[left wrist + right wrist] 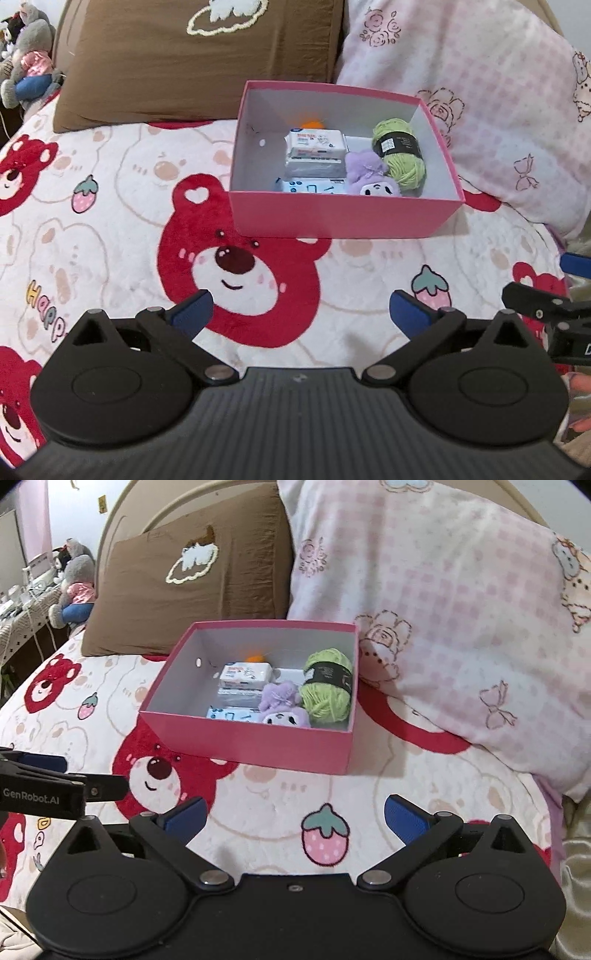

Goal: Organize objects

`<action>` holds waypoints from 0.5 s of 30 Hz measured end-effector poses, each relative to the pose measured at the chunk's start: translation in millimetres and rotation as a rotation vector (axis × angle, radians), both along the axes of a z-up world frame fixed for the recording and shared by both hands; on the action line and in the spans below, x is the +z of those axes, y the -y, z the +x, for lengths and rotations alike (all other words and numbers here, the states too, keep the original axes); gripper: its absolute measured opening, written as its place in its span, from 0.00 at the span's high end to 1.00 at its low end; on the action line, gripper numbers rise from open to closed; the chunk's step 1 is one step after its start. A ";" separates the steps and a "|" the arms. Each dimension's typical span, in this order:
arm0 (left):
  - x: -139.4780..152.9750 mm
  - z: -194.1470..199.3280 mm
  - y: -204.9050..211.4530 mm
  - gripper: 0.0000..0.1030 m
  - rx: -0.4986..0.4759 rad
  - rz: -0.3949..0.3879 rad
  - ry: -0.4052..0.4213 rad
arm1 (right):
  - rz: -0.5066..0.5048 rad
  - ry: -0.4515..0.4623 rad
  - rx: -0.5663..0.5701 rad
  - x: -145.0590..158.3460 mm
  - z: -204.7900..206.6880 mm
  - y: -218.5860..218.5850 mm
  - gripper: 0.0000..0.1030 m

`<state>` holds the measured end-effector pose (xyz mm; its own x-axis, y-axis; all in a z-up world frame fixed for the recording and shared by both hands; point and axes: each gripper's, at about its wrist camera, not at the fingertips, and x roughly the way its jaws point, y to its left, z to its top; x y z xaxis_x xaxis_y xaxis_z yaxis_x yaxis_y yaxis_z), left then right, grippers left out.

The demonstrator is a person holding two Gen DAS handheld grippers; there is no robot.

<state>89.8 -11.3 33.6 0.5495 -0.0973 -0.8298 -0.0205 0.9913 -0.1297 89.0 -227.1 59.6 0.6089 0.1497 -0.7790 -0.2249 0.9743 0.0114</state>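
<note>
sorting appears complete: yarn, plush and packets lie inside pink box at 12 o'clock on bed. left gripper and right gripper fingers fully spread, empty.

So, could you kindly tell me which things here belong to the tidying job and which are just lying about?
Job: open pink cardboard box; green yarn ball; purple plush toy; white tissue pack.

Lying about: brown pillow; pink checked pillow; grey stuffed toy.
</note>
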 end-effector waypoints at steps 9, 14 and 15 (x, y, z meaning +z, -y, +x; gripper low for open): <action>4.3 -5.2 10.3 0.00 -0.022 0.033 -0.013 | 0.000 -0.012 -0.016 -5.7 -5.5 5.2 0.00; 4.4 -4.8 9.4 0.00 0.006 0.049 -0.017 | 0.000 -0.017 -0.026 -10.9 -5.7 6.7 0.00; 5.2 -5.1 9.9 0.00 0.008 0.058 -0.011 | -0.001 -0.018 -0.028 -11.5 -5.6 6.6 0.00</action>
